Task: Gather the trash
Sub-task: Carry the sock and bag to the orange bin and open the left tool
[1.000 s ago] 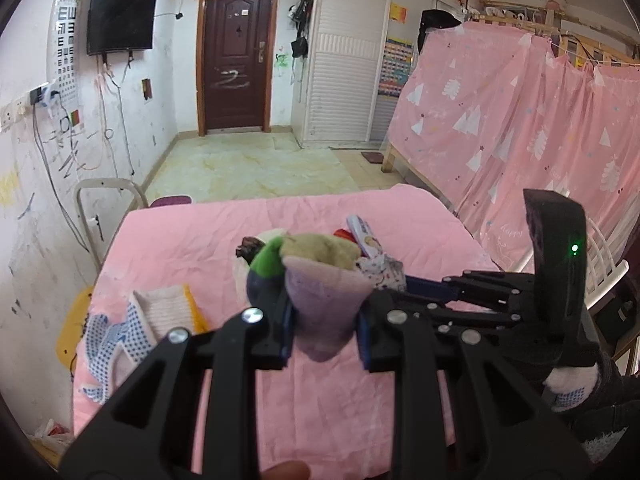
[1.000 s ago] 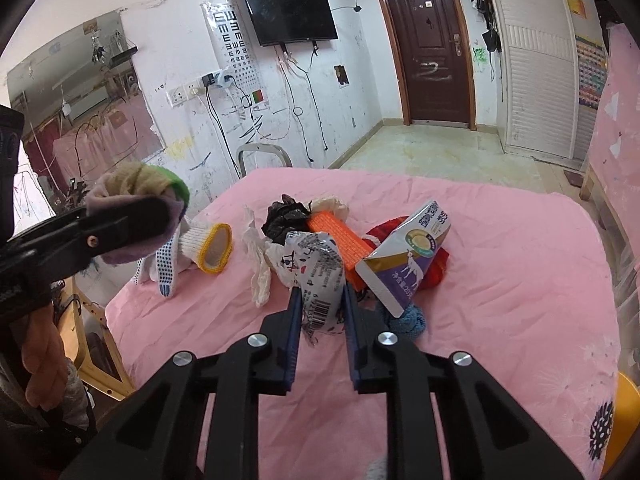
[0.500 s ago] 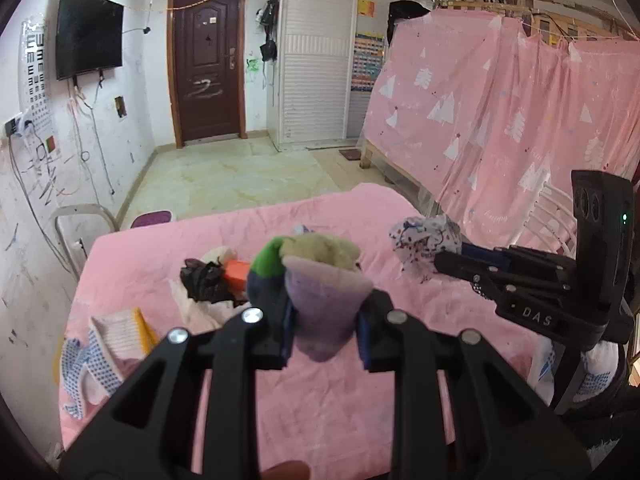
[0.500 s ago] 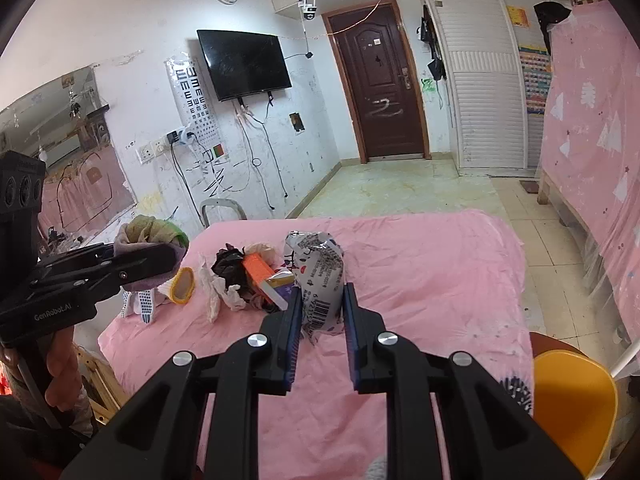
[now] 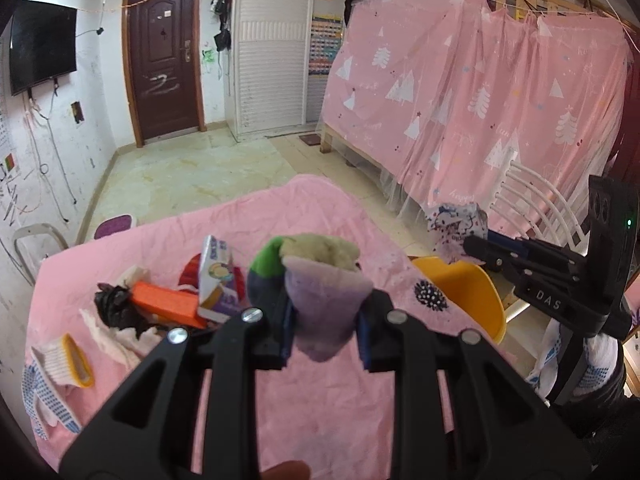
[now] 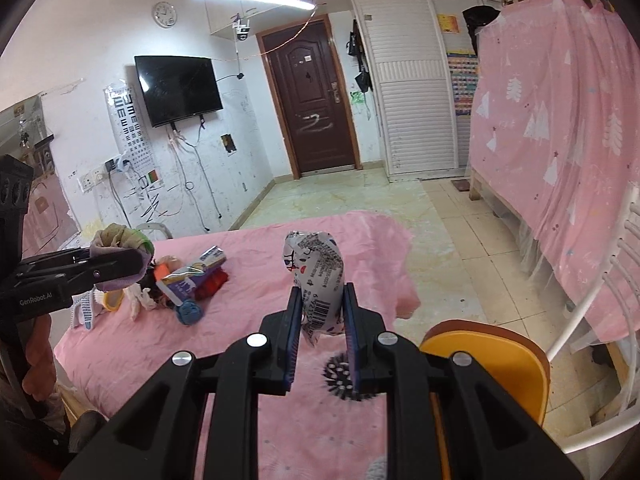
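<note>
Transport step: both grippers loaded, carrying trash off the counter.
Left gripper [image 5: 324,328] is clamped on a purple-green sock [image 5: 320,292]; right gripper [image 6: 320,332] is clamped on a crumpled wrapper [image 6: 318,276]. Remaining trash pile [image 5: 180,300] lies on the pink-covered counter [image 5: 320,400]. Next: locate a bin (none identifiable), then release.

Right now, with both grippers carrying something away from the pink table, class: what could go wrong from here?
1. The crumpled wrapper sits pinched only at its lower end in the right gripper; it might slip out.
2. The purple sock bulges above the left gripper and could work loose.
3. The orange chair stands close beside the table, so a swing may clip it.
</note>
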